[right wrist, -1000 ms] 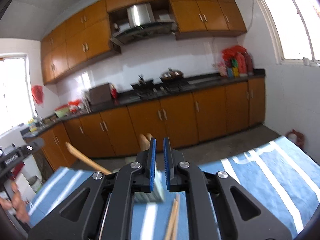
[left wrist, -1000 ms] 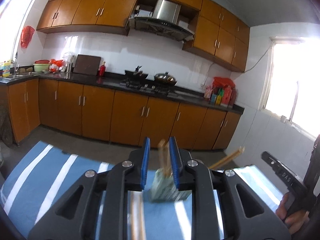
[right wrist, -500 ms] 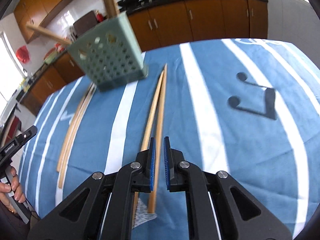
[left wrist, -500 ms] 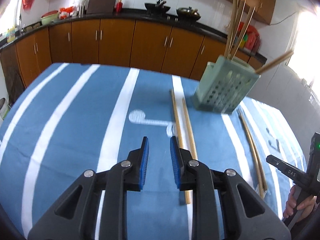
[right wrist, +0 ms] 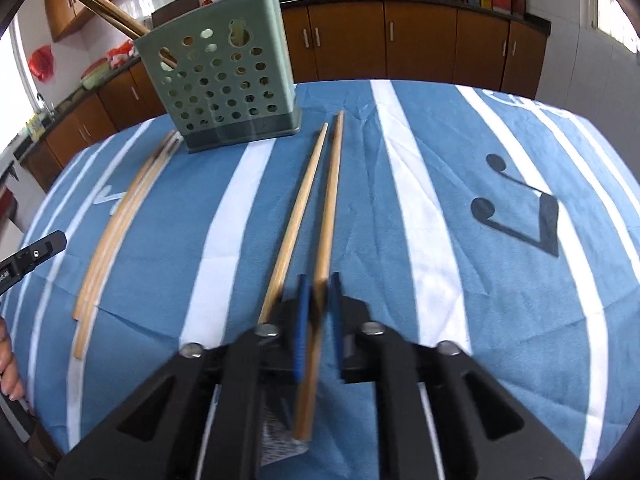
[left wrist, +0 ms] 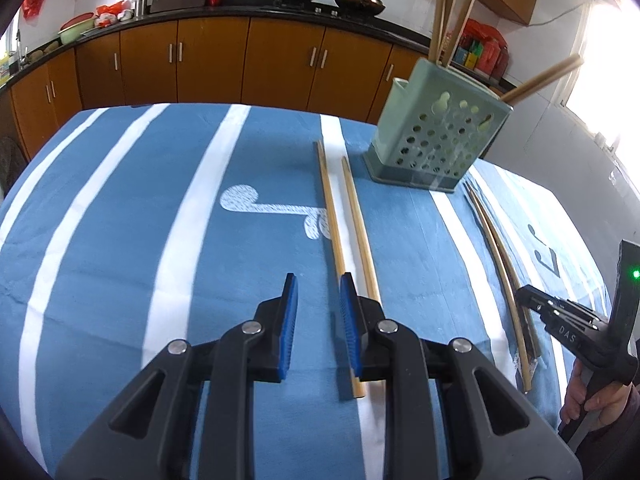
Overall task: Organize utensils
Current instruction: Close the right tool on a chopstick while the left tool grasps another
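The right wrist view gives me what the left cannot: my right gripper (right wrist: 319, 280) has its blue pads either side of one chopstick (right wrist: 326, 216) of the middle pair, near its butt end. The gap is narrow, but motion blur stops me telling whether the pads actually clamp the wood. The second stick of that pair (right wrist: 298, 208) lies just left of the fingers, outside them.

The left wrist view shows a different pair (left wrist: 348, 220) lying ahead of my left gripper (left wrist: 318, 280), whose jaws stand moderately apart with nothing between them — the right pad sits over the near end of one stick. My other gripper's tip (left wrist: 536, 300) appears here at the curved pair (left wrist: 500, 256) by the cloth's right edge.

Against half a second ago: the right fingers were closed beside the sticks; now one stick passes between them. The left gripper has come lower and closer.

The green perforated holder (right wrist: 228, 76) stands upright on the striped tablecloth (right wrist: 440, 200) beyond the sticks, several utensils already in it.
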### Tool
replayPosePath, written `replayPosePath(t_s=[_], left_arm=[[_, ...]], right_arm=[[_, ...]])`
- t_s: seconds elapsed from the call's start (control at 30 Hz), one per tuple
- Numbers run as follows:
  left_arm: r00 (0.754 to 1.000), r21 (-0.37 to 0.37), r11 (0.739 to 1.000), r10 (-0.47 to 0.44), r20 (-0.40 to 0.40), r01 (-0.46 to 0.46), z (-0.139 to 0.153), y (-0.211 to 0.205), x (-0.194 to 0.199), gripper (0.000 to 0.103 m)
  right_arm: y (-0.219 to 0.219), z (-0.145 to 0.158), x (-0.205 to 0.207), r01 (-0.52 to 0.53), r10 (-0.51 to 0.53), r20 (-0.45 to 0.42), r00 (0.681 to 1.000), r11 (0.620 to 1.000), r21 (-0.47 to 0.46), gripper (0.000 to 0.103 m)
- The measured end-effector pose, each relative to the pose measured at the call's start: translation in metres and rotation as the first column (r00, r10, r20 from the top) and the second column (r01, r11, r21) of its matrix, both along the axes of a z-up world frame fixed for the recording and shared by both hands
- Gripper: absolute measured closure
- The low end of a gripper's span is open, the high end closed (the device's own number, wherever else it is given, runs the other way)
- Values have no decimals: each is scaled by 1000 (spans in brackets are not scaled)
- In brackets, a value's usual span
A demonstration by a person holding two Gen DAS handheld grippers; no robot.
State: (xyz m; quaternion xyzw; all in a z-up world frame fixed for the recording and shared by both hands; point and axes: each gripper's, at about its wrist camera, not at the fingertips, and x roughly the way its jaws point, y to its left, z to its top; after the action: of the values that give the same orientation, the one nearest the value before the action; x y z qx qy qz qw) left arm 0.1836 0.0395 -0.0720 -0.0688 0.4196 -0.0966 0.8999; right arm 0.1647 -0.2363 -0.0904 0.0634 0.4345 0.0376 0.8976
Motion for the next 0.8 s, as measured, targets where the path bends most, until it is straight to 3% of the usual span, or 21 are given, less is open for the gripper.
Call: replayPosePath(t_s=[0.17, 0.63, 0.8], left_arm=[[999, 4, 1000, -29, -22, 29, -7, -13, 5, 80], [997, 96, 994, -43, -59, 49, -26, -38, 24, 81], [999, 156, 987, -19, -39, 25, -27, -42, 30, 95]], right_arm=[[-17, -1, 4, 88, -88, 5, 996, 996, -22, 95], [-16, -2, 2, 72, -71, 19, 997, 996, -50, 95], [-14, -2, 3, 70, -69, 21, 997, 996, -55, 95]])
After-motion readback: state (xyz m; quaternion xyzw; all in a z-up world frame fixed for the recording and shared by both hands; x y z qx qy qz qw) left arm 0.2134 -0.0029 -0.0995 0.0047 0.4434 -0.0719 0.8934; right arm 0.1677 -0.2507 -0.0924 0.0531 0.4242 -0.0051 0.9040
